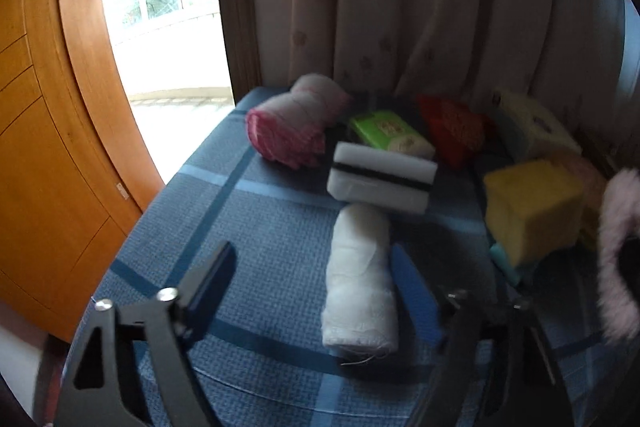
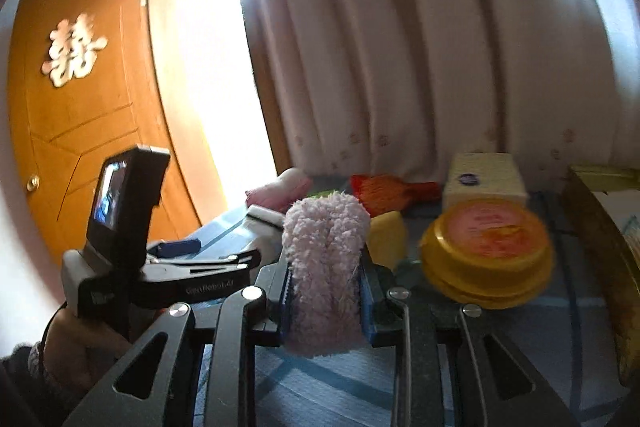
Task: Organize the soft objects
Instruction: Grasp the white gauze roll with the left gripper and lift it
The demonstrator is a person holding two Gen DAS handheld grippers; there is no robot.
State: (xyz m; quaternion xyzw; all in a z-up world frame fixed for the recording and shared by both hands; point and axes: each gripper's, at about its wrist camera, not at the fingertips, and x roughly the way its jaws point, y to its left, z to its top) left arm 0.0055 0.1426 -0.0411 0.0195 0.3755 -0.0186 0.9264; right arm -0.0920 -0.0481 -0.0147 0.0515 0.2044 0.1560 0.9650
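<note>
In the left wrist view my left gripper is open above the blue checked cloth; a white rolled cloth lies just inside its right finger. Beyond lie a white-and-black sponge, a pink-and-white rolled towel, a green pack, a red cloth and a yellow sponge. In the right wrist view my right gripper is shut on a fluffy pink cloth, held above the table. That cloth also shows at the left view's right edge.
A yellow round tub with an orange lid sits right of the right gripper. A cream tissue box stands behind it. A pale curtain hangs behind the table, a wooden door stands left. The left gripper's body shows left.
</note>
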